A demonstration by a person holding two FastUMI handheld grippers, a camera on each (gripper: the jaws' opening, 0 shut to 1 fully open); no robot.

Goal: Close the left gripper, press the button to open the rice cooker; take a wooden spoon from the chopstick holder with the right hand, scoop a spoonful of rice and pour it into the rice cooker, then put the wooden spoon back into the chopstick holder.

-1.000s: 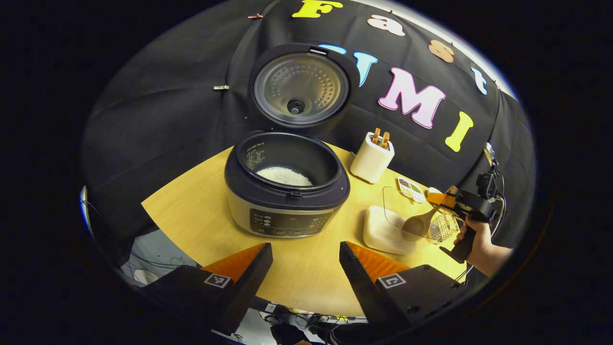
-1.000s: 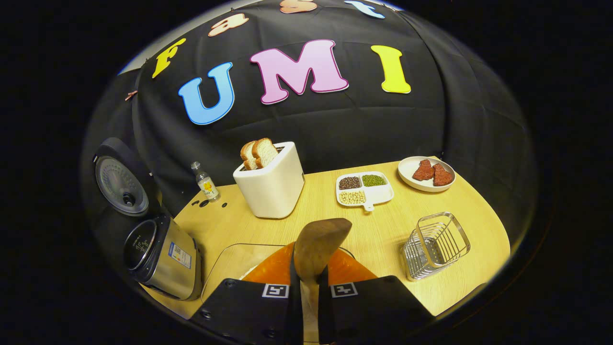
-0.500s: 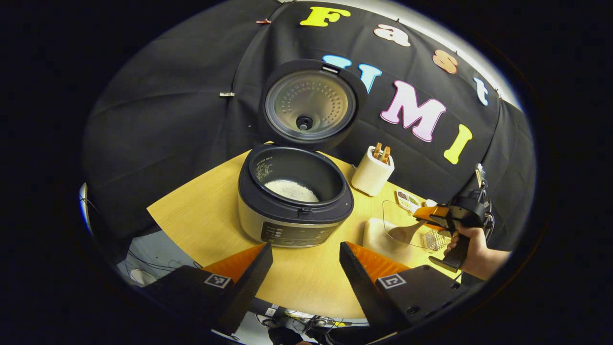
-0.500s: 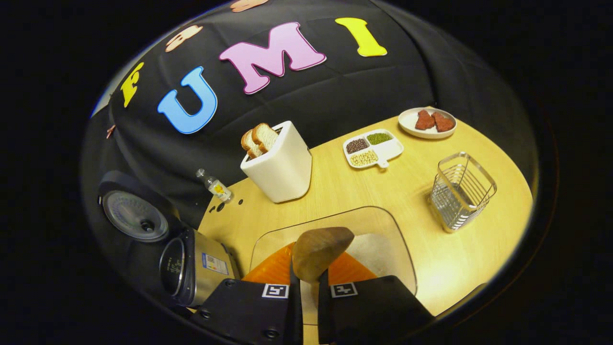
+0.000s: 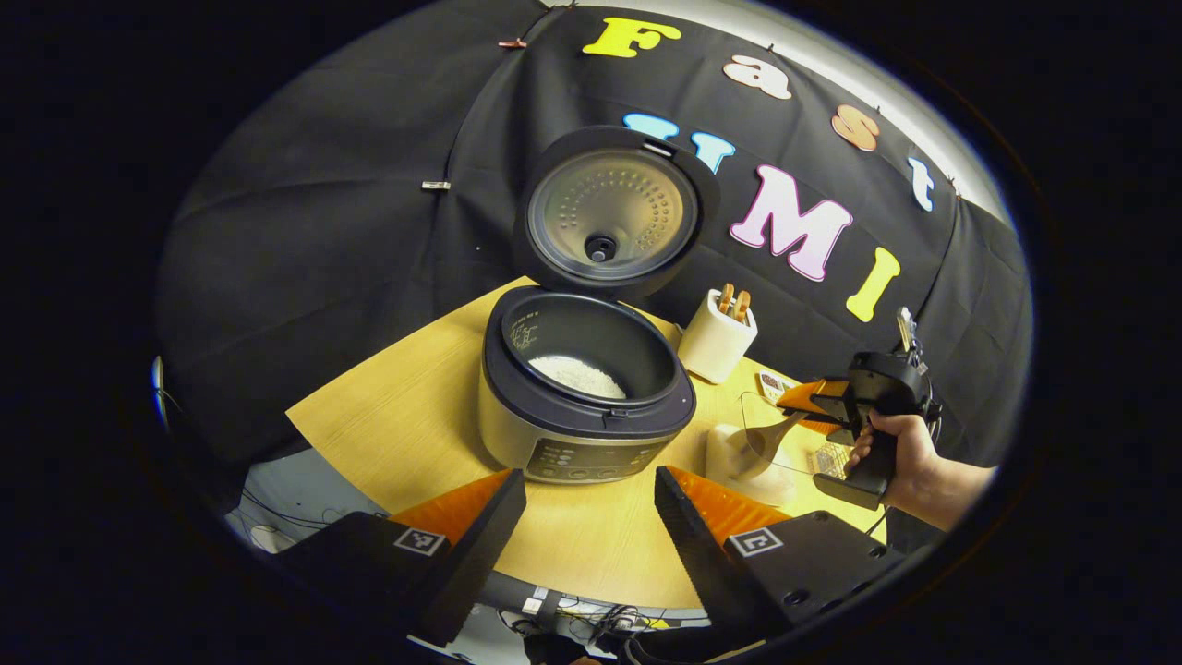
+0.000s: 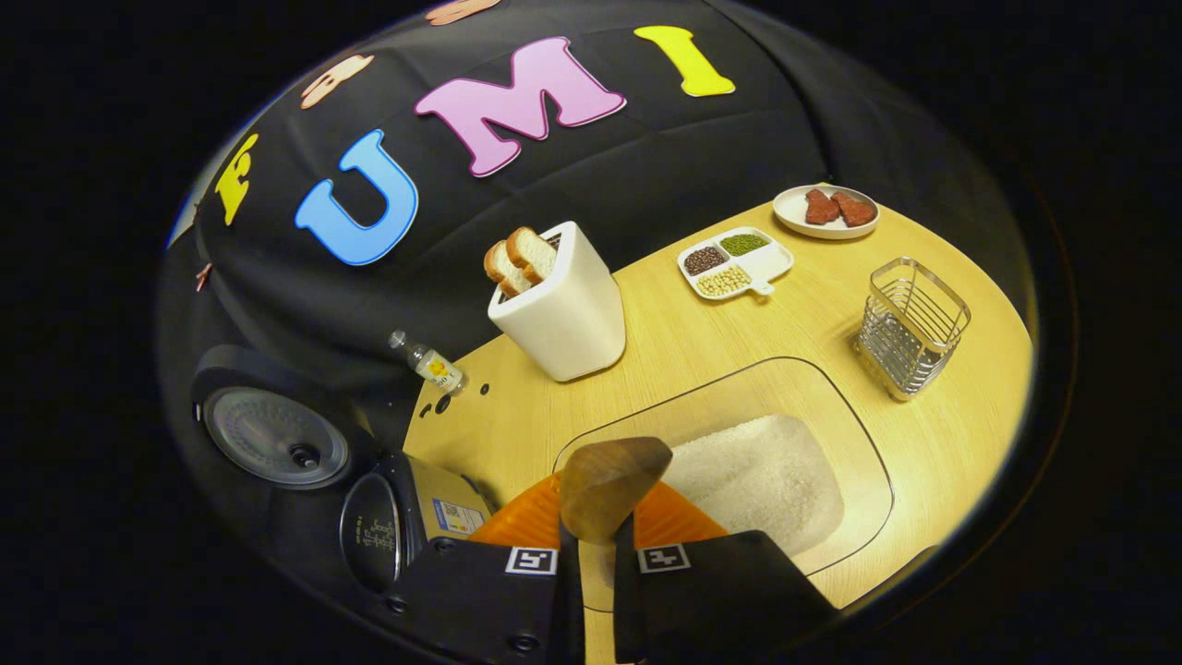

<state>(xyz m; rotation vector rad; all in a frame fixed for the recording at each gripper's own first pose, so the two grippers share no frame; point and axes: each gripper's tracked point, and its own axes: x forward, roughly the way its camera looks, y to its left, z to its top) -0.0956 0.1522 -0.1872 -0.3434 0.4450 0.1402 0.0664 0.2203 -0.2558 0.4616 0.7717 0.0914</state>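
1. The right gripper [image 6: 591,554] is clamped on the handle of the brown wooden spoon [image 6: 605,480]; its fingers are nearly together with the handle squeezed between them.
2. The spoon's long axis runs straight out along the fingers, its bowl leading and tilted down over the clear glass container of white rice [image 6: 753,480], just above the grains.
3. In the left gripper view, a hand [image 5: 891,453] grips the right gripper's [image 5: 802,406] handle upright beside the table's far edge.
4. The left gripper [image 5: 591,517] hangs with its fingers spread wide and nothing between them, in front of the silver-and-black rice cooker [image 5: 586,406].
5. The cooker's lid stands up; white rice lies in its pot.
6. Farther back, the silver wire chopstick holder [image 6: 910,328] stands on the pale wooden table [image 6: 923,443].
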